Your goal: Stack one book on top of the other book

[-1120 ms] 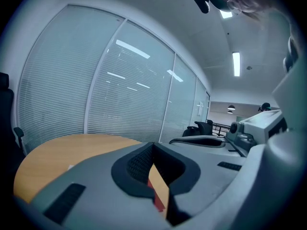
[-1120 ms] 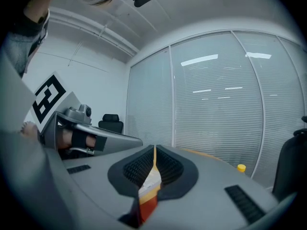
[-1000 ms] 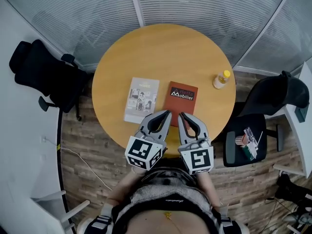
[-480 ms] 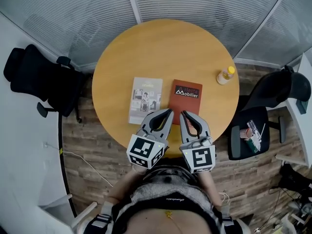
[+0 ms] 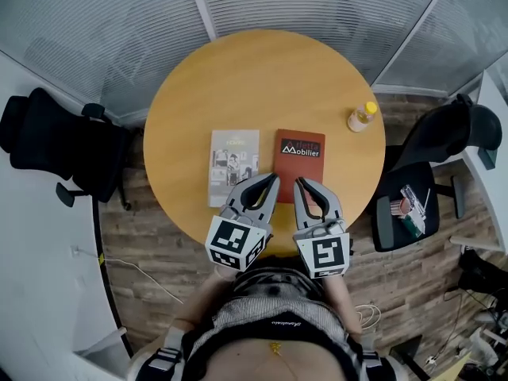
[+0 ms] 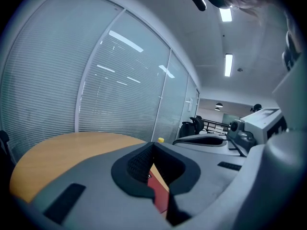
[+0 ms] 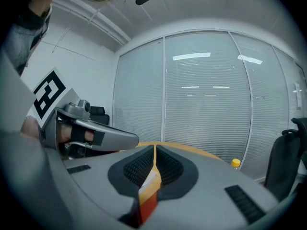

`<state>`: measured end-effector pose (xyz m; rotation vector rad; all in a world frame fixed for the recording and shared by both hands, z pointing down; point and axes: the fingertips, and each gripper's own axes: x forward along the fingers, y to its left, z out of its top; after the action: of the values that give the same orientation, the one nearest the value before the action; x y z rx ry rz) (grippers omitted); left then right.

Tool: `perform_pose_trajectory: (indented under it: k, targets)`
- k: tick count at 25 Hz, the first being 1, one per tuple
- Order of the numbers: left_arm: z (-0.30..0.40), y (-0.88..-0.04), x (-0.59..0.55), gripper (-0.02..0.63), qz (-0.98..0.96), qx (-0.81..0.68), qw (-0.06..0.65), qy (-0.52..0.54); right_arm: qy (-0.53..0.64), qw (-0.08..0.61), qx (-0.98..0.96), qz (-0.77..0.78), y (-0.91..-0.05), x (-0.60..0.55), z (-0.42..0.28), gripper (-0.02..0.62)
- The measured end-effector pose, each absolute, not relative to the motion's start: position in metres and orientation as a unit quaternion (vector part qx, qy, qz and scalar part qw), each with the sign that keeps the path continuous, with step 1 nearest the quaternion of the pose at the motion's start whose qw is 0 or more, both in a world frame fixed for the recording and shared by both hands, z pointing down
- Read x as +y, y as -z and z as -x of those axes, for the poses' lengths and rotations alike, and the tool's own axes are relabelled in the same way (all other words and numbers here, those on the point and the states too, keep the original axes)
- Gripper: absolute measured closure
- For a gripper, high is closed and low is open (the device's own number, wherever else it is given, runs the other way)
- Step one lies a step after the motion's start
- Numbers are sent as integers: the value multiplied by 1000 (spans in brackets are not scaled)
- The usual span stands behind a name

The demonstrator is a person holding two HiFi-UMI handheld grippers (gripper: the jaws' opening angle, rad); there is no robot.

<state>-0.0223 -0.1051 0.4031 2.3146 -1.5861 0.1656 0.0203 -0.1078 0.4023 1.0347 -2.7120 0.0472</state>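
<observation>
Two books lie side by side on the round wooden table (image 5: pixel 262 78): a pale grey one (image 5: pixel 232 165) on the left and a red one (image 5: pixel 299 154) on the right. My left gripper (image 5: pixel 274 178) is shut and empty, with its tips over the near left corner of the red book. My right gripper (image 5: pixel 298 182) is also shut and empty, at the red book's near edge. In the left gripper view the jaws (image 6: pixel 152 145) meet, and a strip of the red book (image 6: pixel 160 191) shows below them. The right gripper view shows shut jaws (image 7: pixel 154 148) above both books' edges (image 7: pixel 147 195).
A small yellow-capped bottle (image 5: pixel 361 117) stands at the table's right rim. Black office chairs stand to the left (image 5: pixel 55 141) and right (image 5: pixel 444 145) of the table. A glass wall with blinds (image 5: pixel 278 6) curves behind it. Wood flooring surrounds the table.
Both grippers have edged forward and slightly down, so their tips now reach the red book's near edge. Both stay shut. The books have not moved.
</observation>
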Motion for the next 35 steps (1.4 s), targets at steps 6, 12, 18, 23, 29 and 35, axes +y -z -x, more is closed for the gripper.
perform_pose_trajectory:
  k: [6, 12, 18, 23, 29, 35]
  targets:
    - [19, -417, -113, 588, -816, -546, 174, -73, -39, 129, -916, -377, -413, -115, -27, 566]
    - [18, -438, -121, 588, -815, -543, 183, -91, -47, 143, -908, -391, -432, -124, -38, 567]
    - [21, -461, -125, 588, -807, -548, 198, -100, -57, 167, -898, -402, -456, -132, -48, 567]
    - [25, -488, -127, 588, -798, -550, 217, -116, -77, 189, -889, -409, -482, -139, -55, 567]
    - [29, -515, -130, 588, -790, -551, 235, -133, -94, 216, -880, -413, -511, -144, -61, 568]
    - [28, -548, -127, 587, -784, -540, 261, -160, -113, 246, -870, -413, -540, -143, -70, 568]
